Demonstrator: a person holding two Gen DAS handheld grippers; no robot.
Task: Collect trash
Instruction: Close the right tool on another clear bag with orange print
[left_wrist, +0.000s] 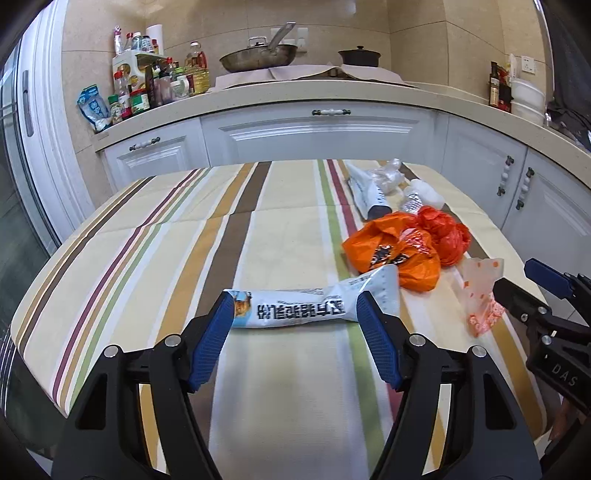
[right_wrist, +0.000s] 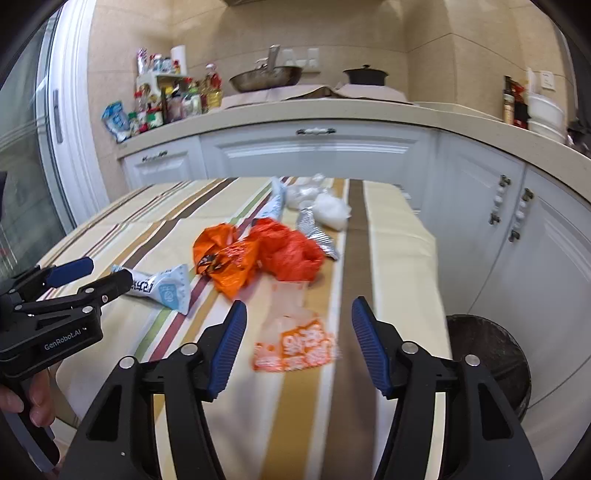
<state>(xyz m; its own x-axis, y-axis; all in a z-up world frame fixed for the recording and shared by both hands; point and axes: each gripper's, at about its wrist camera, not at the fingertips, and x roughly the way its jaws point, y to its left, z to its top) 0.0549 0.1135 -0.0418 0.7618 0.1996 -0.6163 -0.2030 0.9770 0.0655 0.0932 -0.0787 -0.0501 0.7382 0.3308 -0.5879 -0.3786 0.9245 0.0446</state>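
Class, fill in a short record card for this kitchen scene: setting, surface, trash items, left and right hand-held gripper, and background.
setting: kitchen with white cabinets
surface: striped tablecloth
trash: white snack wrapper; orange plastic bags; clear bag with orange print; silver foil wrapper; crumpled clear plastic
left hand-held gripper: open, the white snack wrapper lying between its fingers, not pressed
right hand-held gripper: open, above the clear bag with orange print
background: wok, black pot, bottles on the counter
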